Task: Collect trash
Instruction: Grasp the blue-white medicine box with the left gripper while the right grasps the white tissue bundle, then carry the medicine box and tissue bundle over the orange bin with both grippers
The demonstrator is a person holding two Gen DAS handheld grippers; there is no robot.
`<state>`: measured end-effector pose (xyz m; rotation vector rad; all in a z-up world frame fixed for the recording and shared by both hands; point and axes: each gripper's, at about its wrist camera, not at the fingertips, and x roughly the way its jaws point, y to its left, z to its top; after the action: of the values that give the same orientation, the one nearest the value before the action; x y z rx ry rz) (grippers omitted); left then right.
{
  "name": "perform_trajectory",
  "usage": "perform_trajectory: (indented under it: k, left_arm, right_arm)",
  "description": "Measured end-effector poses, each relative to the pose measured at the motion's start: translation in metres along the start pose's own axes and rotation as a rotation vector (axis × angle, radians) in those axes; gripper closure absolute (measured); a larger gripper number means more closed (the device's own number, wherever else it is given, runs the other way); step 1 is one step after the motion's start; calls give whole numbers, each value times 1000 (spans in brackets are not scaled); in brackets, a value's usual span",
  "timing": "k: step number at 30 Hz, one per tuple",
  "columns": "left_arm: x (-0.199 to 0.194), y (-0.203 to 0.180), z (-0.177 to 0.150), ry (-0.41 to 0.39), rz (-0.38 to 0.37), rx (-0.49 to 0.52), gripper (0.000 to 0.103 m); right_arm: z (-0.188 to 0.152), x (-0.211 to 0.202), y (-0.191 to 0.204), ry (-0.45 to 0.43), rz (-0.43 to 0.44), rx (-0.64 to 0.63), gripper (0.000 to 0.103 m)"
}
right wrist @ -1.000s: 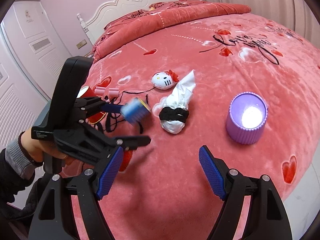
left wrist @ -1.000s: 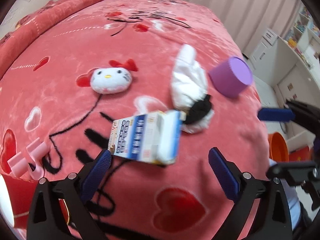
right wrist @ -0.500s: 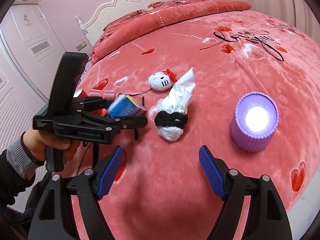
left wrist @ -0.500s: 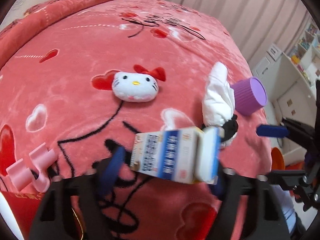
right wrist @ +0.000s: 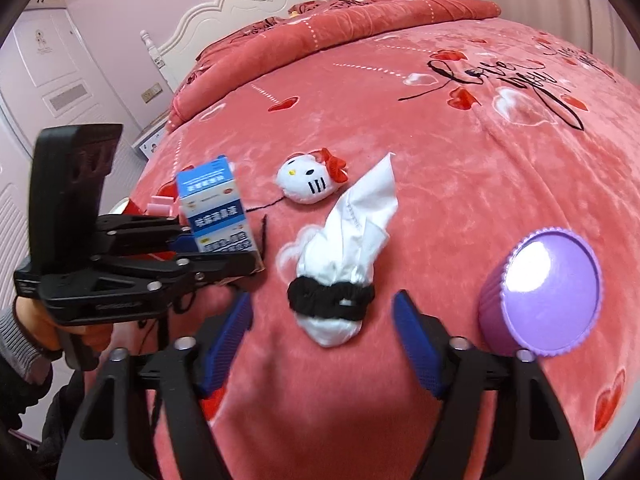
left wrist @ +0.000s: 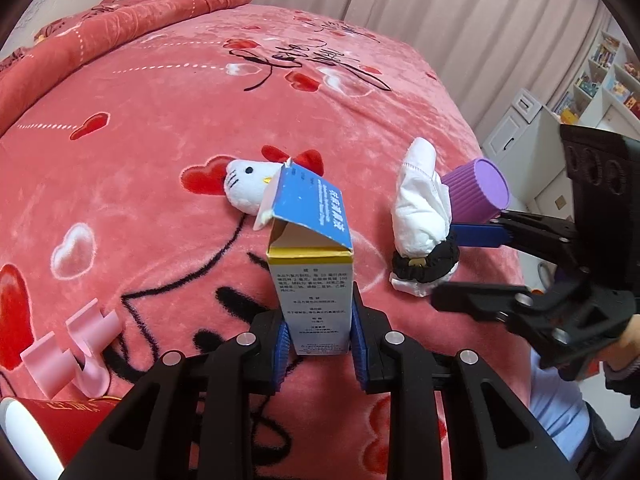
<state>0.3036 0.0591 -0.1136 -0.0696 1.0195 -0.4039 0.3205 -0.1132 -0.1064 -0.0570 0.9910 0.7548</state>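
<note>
My left gripper [left wrist: 318, 344] is shut on a blue and white carton [left wrist: 314, 280] and holds it upright above the red bed, its top flap open. The carton also shows in the right wrist view [right wrist: 214, 210], held in the left gripper [right wrist: 216, 248]. My right gripper [right wrist: 322, 344] is open, its fingers on either side of the near end of a white tissue wad bound by a black hair tie [right wrist: 340, 276]. The wad also shows in the left wrist view [left wrist: 422, 220], with one blue finger [left wrist: 480, 235] of the right gripper beside it.
A Hello Kitty plush head [right wrist: 310, 180] lies beyond the wad. A purple ribbed cup [right wrist: 540, 296] lies on its side to the right. A pink clip [left wrist: 70, 350] and a red packet [left wrist: 60, 420] lie at the bed's near left. White furniture [left wrist: 532, 140] stands past the bed.
My left gripper closed on the carton and lifted it upright off the bed. My right gripper moved forward to the tissue wad, staying open.
</note>
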Motion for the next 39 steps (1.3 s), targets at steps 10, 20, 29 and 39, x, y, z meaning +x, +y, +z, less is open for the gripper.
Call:
perform_trajectory:
  k: [10, 20, 29, 39]
  left_arm:
    - [2, 3, -9, 20, -19, -4, 76]
    - [-29, -29, -31, 22, -21, 42, 76]
    - [-75, -73, -77, 21, -8, 89, 76]
    - [-109, -122, -122, 18, -7, 141, 76]
  right_arm:
    - [-3, 11, 6, 16, -17, -46, 63]
    - [-40, -40, 31, 24, 14, -70, 63]
    - [-104, -102, 71, 13, 33, -70, 63]
    - [-165, -153, 113, -13, 46, -76, 63]
